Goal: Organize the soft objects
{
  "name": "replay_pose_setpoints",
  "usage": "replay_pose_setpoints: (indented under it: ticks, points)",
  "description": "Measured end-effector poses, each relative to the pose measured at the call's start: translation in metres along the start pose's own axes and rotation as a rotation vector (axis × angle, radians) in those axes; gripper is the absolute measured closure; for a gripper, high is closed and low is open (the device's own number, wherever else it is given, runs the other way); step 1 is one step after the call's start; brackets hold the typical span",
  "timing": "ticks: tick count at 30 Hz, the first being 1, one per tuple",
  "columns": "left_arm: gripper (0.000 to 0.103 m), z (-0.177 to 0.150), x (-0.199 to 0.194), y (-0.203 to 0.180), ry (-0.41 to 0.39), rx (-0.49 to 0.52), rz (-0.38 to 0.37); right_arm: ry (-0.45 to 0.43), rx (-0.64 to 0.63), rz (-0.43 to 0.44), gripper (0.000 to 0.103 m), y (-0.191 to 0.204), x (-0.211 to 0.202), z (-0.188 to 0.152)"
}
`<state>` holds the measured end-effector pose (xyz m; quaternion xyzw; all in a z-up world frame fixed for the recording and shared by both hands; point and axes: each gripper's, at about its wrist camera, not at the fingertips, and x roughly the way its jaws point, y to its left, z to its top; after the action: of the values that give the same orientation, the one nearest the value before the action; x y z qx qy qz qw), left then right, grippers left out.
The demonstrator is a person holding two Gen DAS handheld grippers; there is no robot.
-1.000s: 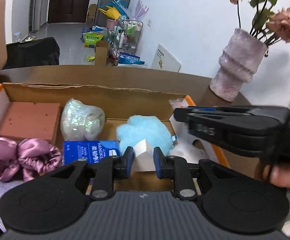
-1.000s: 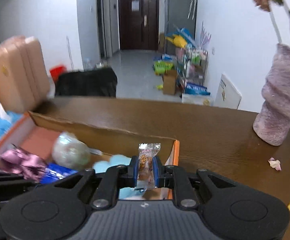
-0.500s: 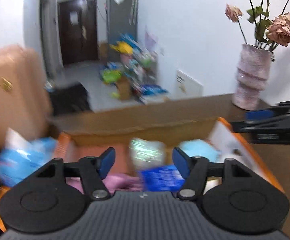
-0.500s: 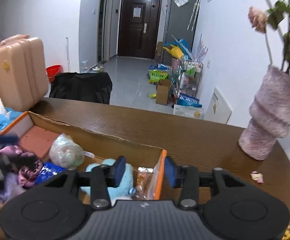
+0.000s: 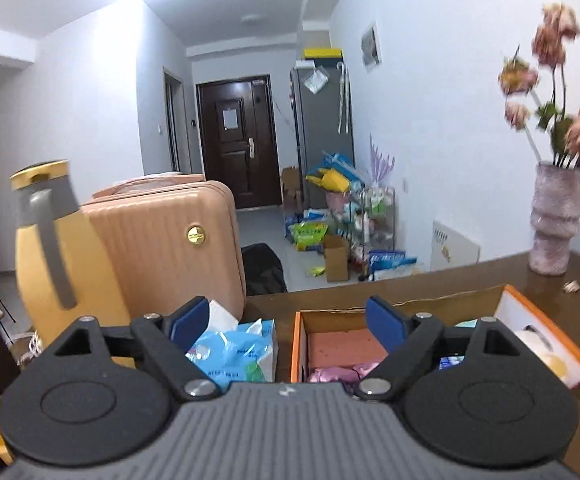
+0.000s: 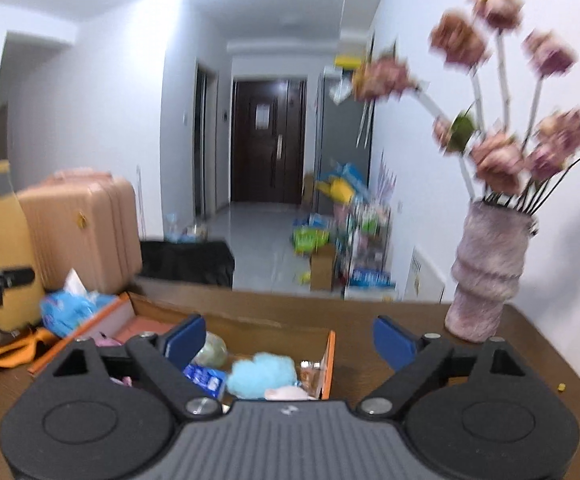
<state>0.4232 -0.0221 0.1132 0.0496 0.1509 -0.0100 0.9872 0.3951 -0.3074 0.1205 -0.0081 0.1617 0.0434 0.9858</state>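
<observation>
An orange-edged cardboard box (image 5: 297, 344) (image 6: 329, 364) sits on the brown table and holds soft items: a pink sponge block (image 5: 342, 346), a purple satin scrunchie (image 5: 336, 374), a fluffy blue puff (image 6: 262, 372), a blue tissue pack (image 6: 206, 378), an iridescent ball (image 6: 212, 348) and a snack packet (image 6: 308, 376). My left gripper (image 5: 288, 320) is raised behind the box, jaws still opening, nothing between them. My right gripper (image 6: 290, 338) hovers above the box's right end, jaws likewise opening and empty.
A blue tissue bag (image 5: 234, 354) (image 6: 72, 304) lies left of the box. A yellow jug (image 5: 46, 248), a peach suitcase (image 5: 170, 240) and an orange cloth (image 6: 6, 354) stand at the left. A pink vase of flowers (image 6: 486, 276) (image 5: 554, 224) occupies the table's right.
Both grippers let go of what they held over the box, opened wide, and pulled back and up. The snack packet now lies in the box's right end.
</observation>
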Motion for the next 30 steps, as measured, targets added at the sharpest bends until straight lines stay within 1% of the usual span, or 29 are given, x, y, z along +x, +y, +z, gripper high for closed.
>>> replay_pose_setpoints:
  ticks: [3,5,9,14,16,19,21,24,27,28,30]
  points:
    - [0.011,-0.013,-0.032,0.008,-0.029,-0.045,-0.01,-0.058,0.004,-0.01,0.008,0.007,-0.034,-0.011]
    - [0.009,-0.025,-0.057,0.014,-0.059,-0.042,-0.002,-0.081,0.028,-0.015,0.007,0.011,-0.057,-0.024]
    - [0.003,-0.058,-0.111,0.015,-0.091,-0.047,-0.005,-0.091,0.051,0.013,0.007,0.021,-0.098,-0.053]
    - [0.0,-0.096,-0.174,0.01,-0.142,-0.01,0.007,-0.108,0.006,-0.004,0.006,0.045,-0.152,-0.093]
    - [0.0,-0.108,-0.196,0.007,-0.147,0.002,0.0,-0.115,0.0,-0.008,0.006,0.053,-0.172,-0.107]
    - [0.0,-0.123,-0.233,0.009,-0.151,-0.016,-0.014,-0.118,0.017,-0.006,0.004,0.064,-0.204,-0.126]
    - [0.0,-0.133,-0.257,0.01,-0.163,-0.025,-0.012,-0.125,0.034,0.003,0.002,0.069,-0.225,-0.139]
    - [0.0,-0.146,-0.286,0.009,-0.175,-0.026,-0.002,-0.122,0.04,0.02,0.001,0.08,-0.255,-0.158]
    - [0.0,-0.163,-0.317,0.011,-0.182,-0.042,0.024,-0.09,0.047,0.036,0.001,0.093,-0.286,-0.18]
    - [0.0,-0.171,-0.328,0.011,-0.175,-0.05,0.041,-0.095,0.038,0.05,0.0,0.097,-0.297,-0.187]
    - [0.0,-0.188,-0.344,0.011,-0.162,-0.043,0.064,-0.112,0.034,0.042,0.0,0.107,-0.321,-0.202]
